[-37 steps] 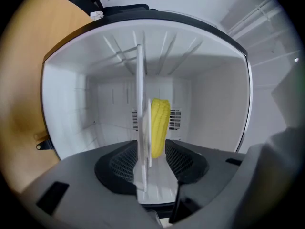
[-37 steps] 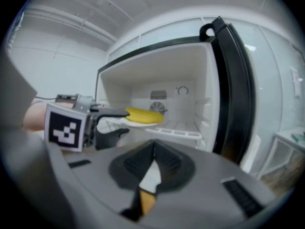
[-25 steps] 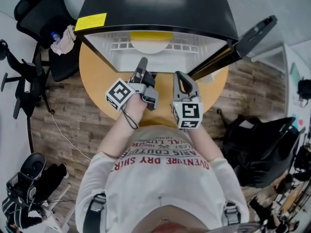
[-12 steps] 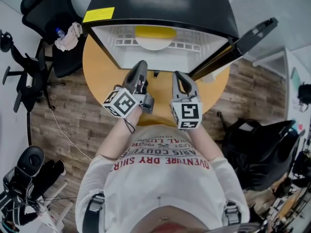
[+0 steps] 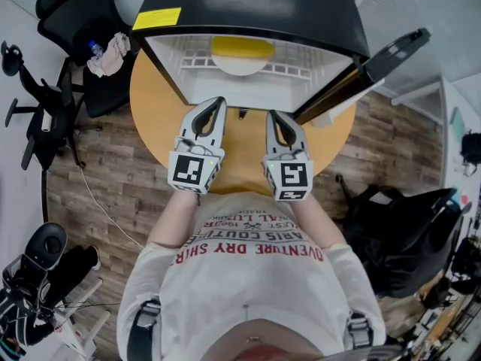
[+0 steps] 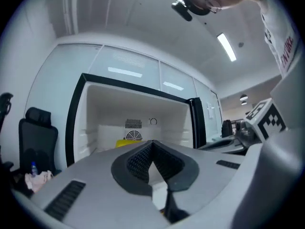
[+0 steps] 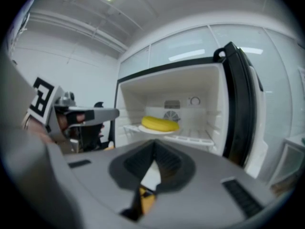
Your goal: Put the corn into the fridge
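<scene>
Bright even light from ceiling strip lights (image 6: 228, 46), fisheye bending, dark vignetted corners, foreground blurred

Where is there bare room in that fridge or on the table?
The wire shelf is bare either side of the plate holding the corn. The orange table is bare left of the left gripper, out to its rim. Crowded: the strip before the fridge, where it and the right gripper sit.
</scene>
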